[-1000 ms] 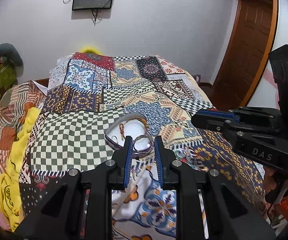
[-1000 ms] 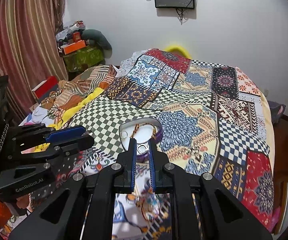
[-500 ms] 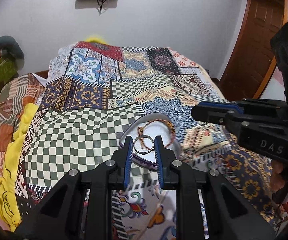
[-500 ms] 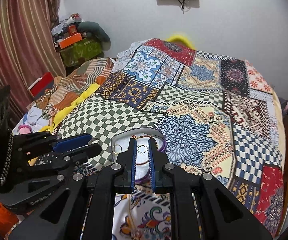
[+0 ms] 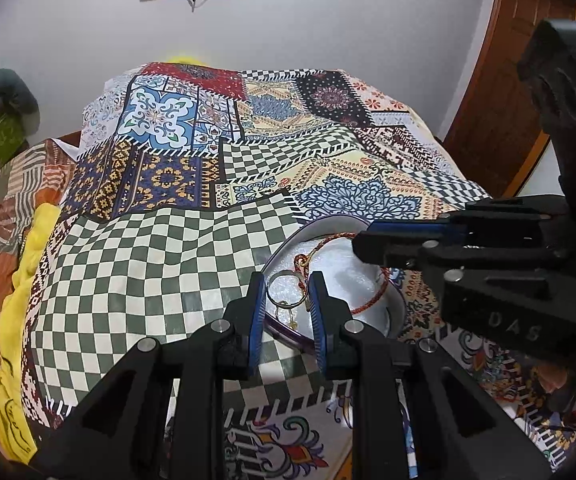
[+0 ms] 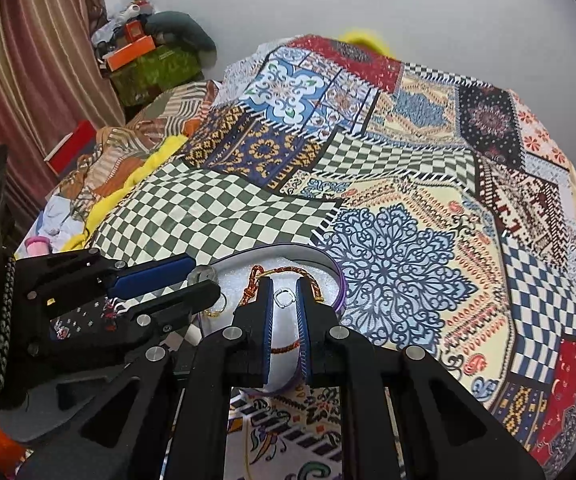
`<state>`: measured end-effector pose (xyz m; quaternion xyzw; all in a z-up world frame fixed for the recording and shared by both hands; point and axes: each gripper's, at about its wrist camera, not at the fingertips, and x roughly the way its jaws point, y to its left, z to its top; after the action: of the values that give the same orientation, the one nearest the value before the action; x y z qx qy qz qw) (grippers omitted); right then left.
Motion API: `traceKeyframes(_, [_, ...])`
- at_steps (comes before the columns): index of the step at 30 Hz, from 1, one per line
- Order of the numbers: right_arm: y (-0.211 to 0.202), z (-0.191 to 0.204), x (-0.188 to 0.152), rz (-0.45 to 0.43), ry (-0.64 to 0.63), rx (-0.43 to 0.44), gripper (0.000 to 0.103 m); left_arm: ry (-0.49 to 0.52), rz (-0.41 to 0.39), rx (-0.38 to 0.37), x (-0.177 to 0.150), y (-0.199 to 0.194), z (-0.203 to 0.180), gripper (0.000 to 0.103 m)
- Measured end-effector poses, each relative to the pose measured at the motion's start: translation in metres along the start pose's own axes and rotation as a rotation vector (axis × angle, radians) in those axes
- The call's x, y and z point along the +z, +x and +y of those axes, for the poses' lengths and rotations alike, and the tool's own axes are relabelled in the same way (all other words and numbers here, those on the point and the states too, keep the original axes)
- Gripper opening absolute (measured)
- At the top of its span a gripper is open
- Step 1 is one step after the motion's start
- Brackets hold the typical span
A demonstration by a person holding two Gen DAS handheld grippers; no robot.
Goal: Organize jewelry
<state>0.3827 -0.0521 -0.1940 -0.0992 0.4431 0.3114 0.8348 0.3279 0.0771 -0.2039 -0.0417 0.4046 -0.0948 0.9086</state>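
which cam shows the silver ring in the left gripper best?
Left wrist. The silver ring sits face-on between the left gripper's blue pads, full hoop visible above the tray. The right wrist view shows it only side-on at those fingertips, small and blurred, its hoop hard to read.

Both wrist views near, angled down (sharing tray (image 5: 393, 312)).
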Motion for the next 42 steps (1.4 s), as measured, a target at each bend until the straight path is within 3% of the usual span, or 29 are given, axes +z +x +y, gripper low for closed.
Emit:
traceKeyframes(20, [0.015,0.004,0.005,0.031,-0.021,0.008,0.010,0.000,0.029,-0.016,-0.002,0.015,-0.002,0.021])
traceKeyframes(22, [0.013,0.004,0.005,0.028,-0.018,0.007,0.015,0.011,0.029,-0.012,-0.002,0.013,-0.004,0.021])
traceKeyframes(27, [0.000,0.004,0.006,-0.006,-0.012,-0.011,0.028,0.025,0.024,-0.003,0.000,0.007,-0.010,0.021])
traceKeyframes(42, [-0.083,0.004,-0.011,-0.133,-0.022,-0.073,0.028,0.045,-0.029,0.023,0.007,-0.050,-0.032,0.021])
